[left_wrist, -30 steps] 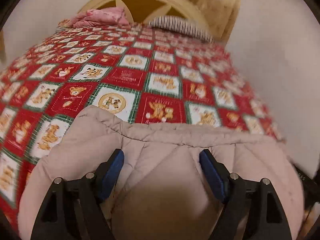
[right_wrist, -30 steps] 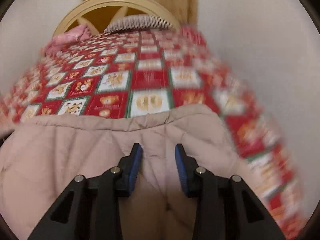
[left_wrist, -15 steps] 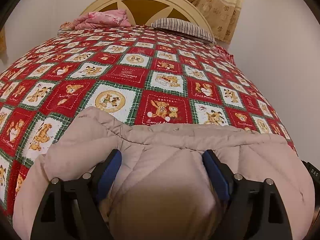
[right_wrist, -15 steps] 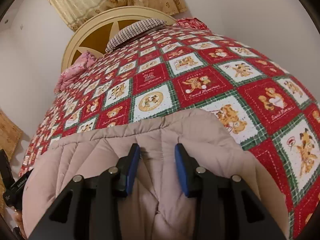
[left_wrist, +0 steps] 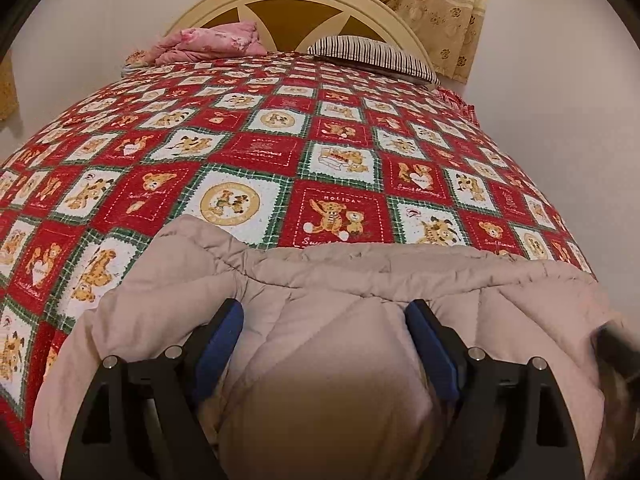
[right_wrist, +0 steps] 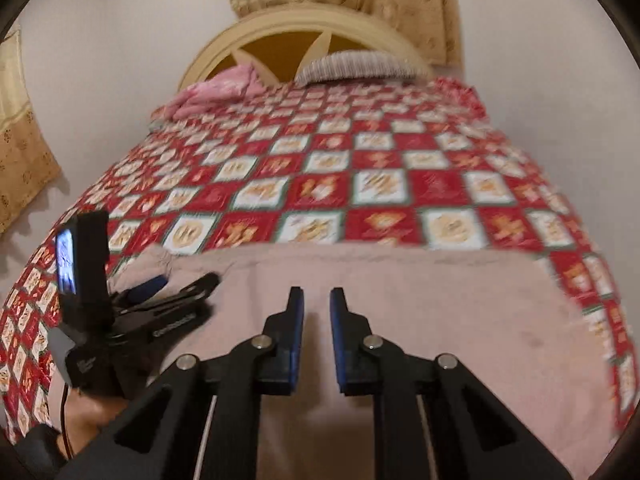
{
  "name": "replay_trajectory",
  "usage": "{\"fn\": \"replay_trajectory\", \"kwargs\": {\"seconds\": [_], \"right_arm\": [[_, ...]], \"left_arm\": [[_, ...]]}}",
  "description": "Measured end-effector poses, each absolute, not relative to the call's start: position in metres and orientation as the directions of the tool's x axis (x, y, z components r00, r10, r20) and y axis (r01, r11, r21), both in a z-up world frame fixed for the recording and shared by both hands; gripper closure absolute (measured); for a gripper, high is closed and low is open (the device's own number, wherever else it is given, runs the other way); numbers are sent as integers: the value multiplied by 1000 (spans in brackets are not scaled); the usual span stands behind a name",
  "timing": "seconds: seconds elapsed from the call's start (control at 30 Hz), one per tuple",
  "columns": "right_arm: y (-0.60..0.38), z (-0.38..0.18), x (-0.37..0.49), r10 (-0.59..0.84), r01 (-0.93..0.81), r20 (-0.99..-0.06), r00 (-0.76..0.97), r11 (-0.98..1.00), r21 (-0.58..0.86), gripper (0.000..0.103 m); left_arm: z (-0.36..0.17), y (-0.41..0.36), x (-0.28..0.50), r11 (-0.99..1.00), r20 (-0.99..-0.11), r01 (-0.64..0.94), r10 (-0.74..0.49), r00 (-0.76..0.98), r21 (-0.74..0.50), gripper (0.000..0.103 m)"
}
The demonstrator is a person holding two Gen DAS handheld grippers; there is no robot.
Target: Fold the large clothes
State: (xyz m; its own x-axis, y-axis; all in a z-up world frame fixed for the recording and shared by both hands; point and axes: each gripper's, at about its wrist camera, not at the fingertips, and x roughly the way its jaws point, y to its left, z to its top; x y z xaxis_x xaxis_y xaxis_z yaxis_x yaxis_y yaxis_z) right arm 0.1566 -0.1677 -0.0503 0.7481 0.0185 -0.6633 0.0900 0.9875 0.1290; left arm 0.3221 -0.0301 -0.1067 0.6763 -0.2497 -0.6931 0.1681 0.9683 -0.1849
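A large beige quilted puffer coat (left_wrist: 360, 280) lies at the near end of the bed; it also shows in the right wrist view (right_wrist: 440, 288). My left gripper (left_wrist: 324, 312) is wide apart with a thick bulge of the coat between its blue pads; the pads touch the fabric. My right gripper (right_wrist: 316, 296) hovers above the flat coat with a narrow empty gap between its fingers. The left gripper's body (right_wrist: 120, 320) shows at the left of the right wrist view, resting on the coat's left edge.
The bed wears a red, white and green teddy-bear quilt (left_wrist: 280, 152). A pink blanket (left_wrist: 212, 44) and a striped pillow (left_wrist: 372, 56) lie by the cream headboard (left_wrist: 296, 4). White walls and beige curtains (left_wrist: 440, 0) surround the bed.
My right gripper has let go of the coat, risen and swung back; its view now looks down on the flattened coat. The left gripper has barely moved.
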Motion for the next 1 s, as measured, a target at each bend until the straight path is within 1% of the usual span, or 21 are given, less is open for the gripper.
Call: {"fn": "replay_trajectory", "kwargs": {"seconds": [0.07,0.1,0.13,0.33,0.43,0.5,0.53,0.6,0.67,0.77,0.83,0.9,1.0], "right_arm": [[-158,-78,168,7,101,-698,716,988,113,90],[-156,-92,170,-18,100,-699,715,992,78,92],[-157,-100,170,-18,97,-690,723,992,76,93],[-172,-118,175,65,87,-706,705,980,177,95],[-169,-118,174,53,93,-710,703,982,166,96],[-166,-118,173,44,95,-711,702,983,155,96],[-166,-118,173,44,96,-711,702,983,156,96],[-167,-118,174,50,95,-710,703,982,164,96],[-168,-118,174,54,95,-708,704,981,169,96],[-169,-118,173,56,95,-706,706,980,173,96],[-169,-117,174,57,96,-705,707,980,175,96],[-169,-117,173,55,96,-704,708,980,173,96],[-168,-117,173,47,99,-705,708,981,164,96]], "left_arm": [[-106,-28,322,967,-692,162,-254,676,-196,18],[-106,-27,322,966,-690,160,-258,676,-205,18],[-106,-26,322,965,-689,160,-260,676,-207,18],[-103,-24,321,959,-701,172,-283,655,-227,18],[-89,-5,305,927,-694,205,-371,617,-313,18],[-70,22,278,898,-644,227,-431,632,-377,18],[-62,36,263,894,-624,228,-434,649,-386,18],[-49,73,224,903,-589,197,-402,701,-382,18],[-46,111,183,908,-558,154,-366,745,-389,18],[-60,152,136,902,-551,65,-317,772,-427,18],[-76,174,104,866,-534,9,-317,784,-500,18],[-93,184,75,811,-515,-31,-342,786,-584,18],[-110,164,59,795,-560,-25,-404,723,-606,17]]}}
